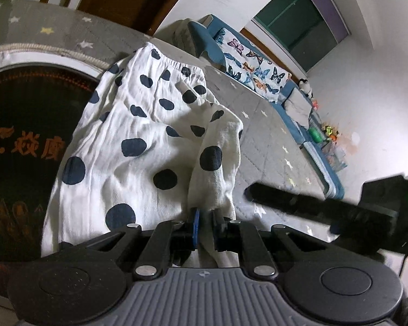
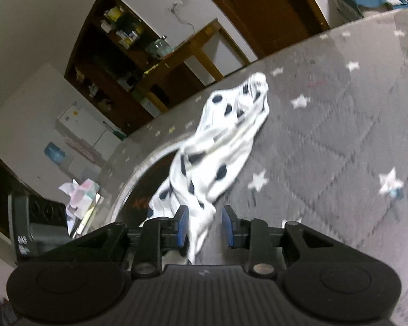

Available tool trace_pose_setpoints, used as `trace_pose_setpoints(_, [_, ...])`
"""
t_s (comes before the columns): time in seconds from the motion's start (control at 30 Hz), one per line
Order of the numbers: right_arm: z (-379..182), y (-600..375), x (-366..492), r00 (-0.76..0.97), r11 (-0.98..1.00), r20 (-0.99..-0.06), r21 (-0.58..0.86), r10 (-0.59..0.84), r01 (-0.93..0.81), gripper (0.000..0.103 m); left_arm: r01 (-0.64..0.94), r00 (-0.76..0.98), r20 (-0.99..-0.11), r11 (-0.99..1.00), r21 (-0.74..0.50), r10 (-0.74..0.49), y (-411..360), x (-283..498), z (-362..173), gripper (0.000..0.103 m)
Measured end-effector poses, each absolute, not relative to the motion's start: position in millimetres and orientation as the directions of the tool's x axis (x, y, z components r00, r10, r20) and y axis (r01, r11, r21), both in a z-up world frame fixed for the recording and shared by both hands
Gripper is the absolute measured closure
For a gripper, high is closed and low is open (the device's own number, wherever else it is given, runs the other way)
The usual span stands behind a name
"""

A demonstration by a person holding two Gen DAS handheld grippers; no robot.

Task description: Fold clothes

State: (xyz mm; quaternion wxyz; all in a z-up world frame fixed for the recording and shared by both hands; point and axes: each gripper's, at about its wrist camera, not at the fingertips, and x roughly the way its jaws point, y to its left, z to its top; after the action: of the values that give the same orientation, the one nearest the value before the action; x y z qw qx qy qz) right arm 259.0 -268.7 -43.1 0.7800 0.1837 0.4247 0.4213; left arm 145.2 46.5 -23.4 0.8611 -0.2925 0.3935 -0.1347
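- Jaws of the left gripper (image 1: 204,217) stand narrow, pinching a fold of the white polka-dot pants (image 1: 138,135); those of the right gripper (image 2: 204,222) stand apart, cloth hanging beside the left pad only.
- Pants lie across the grey star-print bed cover (image 1: 258,135), draped partly over a dark round mat (image 1: 21,149) with orange lettering too distorted to read.
- Open cover stretches rightward to the blue bed rail (image 1: 299,125) and butterfly pillow (image 1: 253,65).

Ahead of my left claw (image 1: 204,217) I see white trousers (image 1: 138,135) with navy dots, on a grey mat (image 1: 272,141) with pale stars.
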Motion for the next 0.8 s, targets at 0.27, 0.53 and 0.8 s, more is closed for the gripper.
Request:
trace_pose_setpoints(0.27, [-65.0,-258.0,257.7,0.260,0.523,-0.455,0.721,0.852,-0.455,0.077,-0.003,0.654,-0.577,0.762,-0.648,-0.489,53.8,145.1,-28.3,0.091])
trace_pose_setpoints(0.53, [-62.2,-268.3,242.0,0.340,0.529,-0.413,0.739,0.845,-0.417,0.097,0.033,0.651,-0.600,0.807,-0.590,-0.465,49.5,126.4,-13.9,0.080])
trace_pose_setpoints(0.8, [-47.3,-284.9,205.7,0.472,0.683,-0.504,0.620,0.723,-0.386,0.099,0.086,0.625,-0.646,0.861,-0.502,-0.439,46.9,77.4,-11.7,0.077])
